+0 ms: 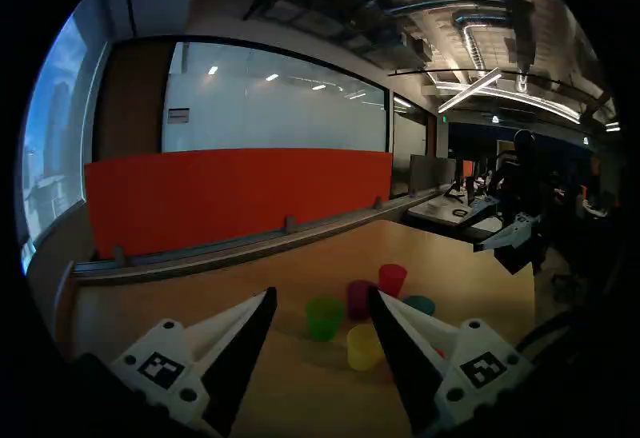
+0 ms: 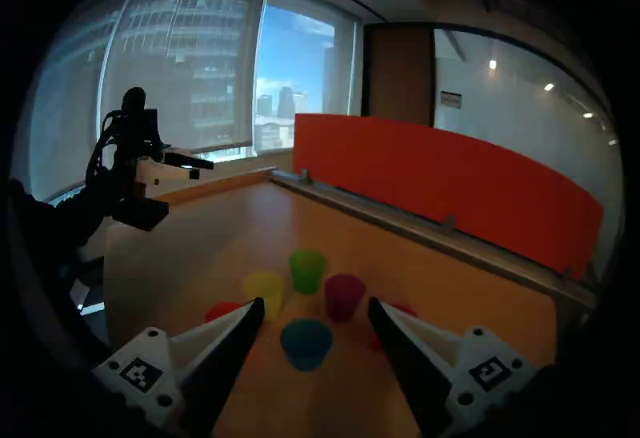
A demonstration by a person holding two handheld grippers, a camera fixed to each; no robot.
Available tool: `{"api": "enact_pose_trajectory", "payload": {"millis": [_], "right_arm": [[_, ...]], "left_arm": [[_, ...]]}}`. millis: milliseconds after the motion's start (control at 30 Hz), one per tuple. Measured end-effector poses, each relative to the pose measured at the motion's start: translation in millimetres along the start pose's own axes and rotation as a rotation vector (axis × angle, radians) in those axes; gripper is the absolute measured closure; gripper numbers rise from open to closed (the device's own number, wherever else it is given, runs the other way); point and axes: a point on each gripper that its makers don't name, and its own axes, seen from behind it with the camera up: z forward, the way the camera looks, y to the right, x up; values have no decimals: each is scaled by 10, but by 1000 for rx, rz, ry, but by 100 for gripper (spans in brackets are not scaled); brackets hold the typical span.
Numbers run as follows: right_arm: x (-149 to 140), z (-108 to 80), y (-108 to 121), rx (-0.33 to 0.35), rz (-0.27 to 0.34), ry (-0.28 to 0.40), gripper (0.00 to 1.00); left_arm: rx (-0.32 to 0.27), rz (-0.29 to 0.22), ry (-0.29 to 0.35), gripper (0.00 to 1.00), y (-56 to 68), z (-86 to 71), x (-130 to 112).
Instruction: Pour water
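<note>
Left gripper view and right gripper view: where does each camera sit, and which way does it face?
Left gripper view: rides the left gripper, facing the orange partition across the table; own open fingers below, right gripper at right.
Right gripper view: rides the right gripper, facing the windows; own open fingers below, left gripper at left.
Shared: the table, partition and coloured cups.

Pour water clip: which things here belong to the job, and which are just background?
Job: green cup, yellow cup, purple cup, blue cup, red cup, left gripper, right gripper, both open.
Background: wooden table, orange divider, windows, office desks.
</note>
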Motion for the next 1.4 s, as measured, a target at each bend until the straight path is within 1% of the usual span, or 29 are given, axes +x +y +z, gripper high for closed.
{"api": "enact_pose_trajectory", "payload": {"millis": [167,300,500,700,900,1167,1400], "right_arm": [[-146,61,12,3,4,-27,0],[-247,111,28,4,10,-47,0],[-366,175,55,4,13,-69,0],[-481,227,62,4,11,-88,0],[-608,295,64,6,15,-108,0],[-780,393,39,17,23,-134,0],[-955,515,17,19,3,-164,0]], "left_arm": [[-7,-5,-21,17,7,65,-147],[-20,-6,-48,17,40,132,-301],[-30,5,-84,17,69,214,-485],[-44,13,-94,17,122,256,-559],[-53,9,-102,17,146,272,-630],[-49,4,-115,17,123,282,-731],[-51,-2,-122,17,118,287,-798]]}}
